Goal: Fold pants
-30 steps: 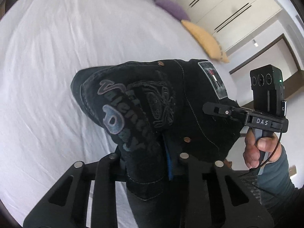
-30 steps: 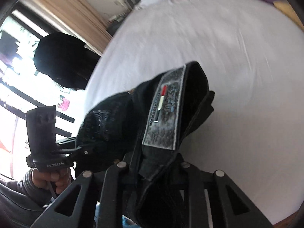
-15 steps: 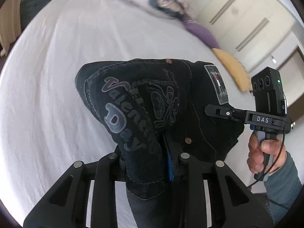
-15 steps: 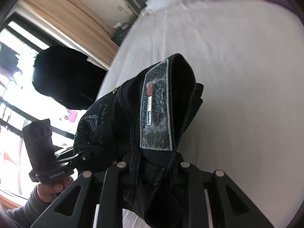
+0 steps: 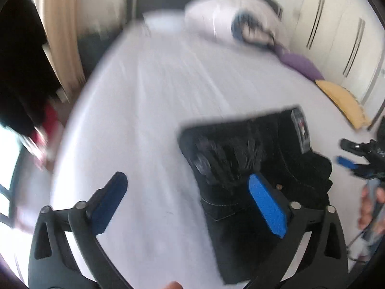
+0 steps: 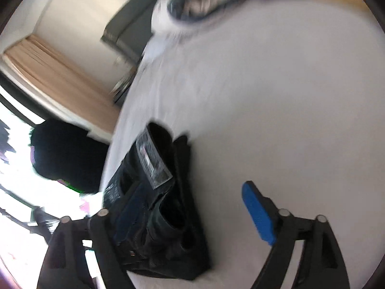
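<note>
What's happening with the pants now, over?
Left tongs open, empty. Right tongs open, empty. Black pants folded, lying on the white bed. Nothing in the way.

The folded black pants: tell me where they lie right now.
The pants lie on the white bed sheet, low right in the left wrist view, behind the open left gripper's right finger.

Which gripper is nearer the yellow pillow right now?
Right. The right gripper hovers past the pants on the side toward the yellow pillow; the left gripper is open on the pants' far side.
</note>
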